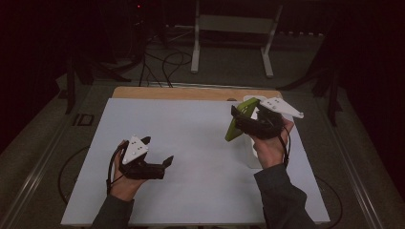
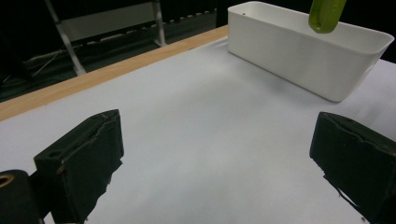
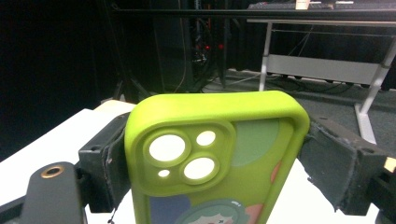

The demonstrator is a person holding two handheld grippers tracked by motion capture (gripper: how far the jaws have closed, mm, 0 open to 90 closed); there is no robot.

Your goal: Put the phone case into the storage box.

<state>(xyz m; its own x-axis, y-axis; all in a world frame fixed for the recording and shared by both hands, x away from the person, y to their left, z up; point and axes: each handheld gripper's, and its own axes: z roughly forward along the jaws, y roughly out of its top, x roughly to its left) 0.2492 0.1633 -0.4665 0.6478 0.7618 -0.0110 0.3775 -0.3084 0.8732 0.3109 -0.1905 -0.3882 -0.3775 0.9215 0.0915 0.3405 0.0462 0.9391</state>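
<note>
A lime-green phone case with camera cut-outs and a cartoon print hangs tilted above the left end of a white bin. My right gripper is shut on the phone case, with one pad on each long side. In the left gripper view the case's lower end shows above the bin's rim. Low over the white table sheet, at the front left, my left gripper is open with nothing between its fingers.
The white sheet covers the table, leaving a wooden strip along the far edge. Beyond the table on the dark floor stand a grey metal frame and loose cables. Dark stands flank the table.
</note>
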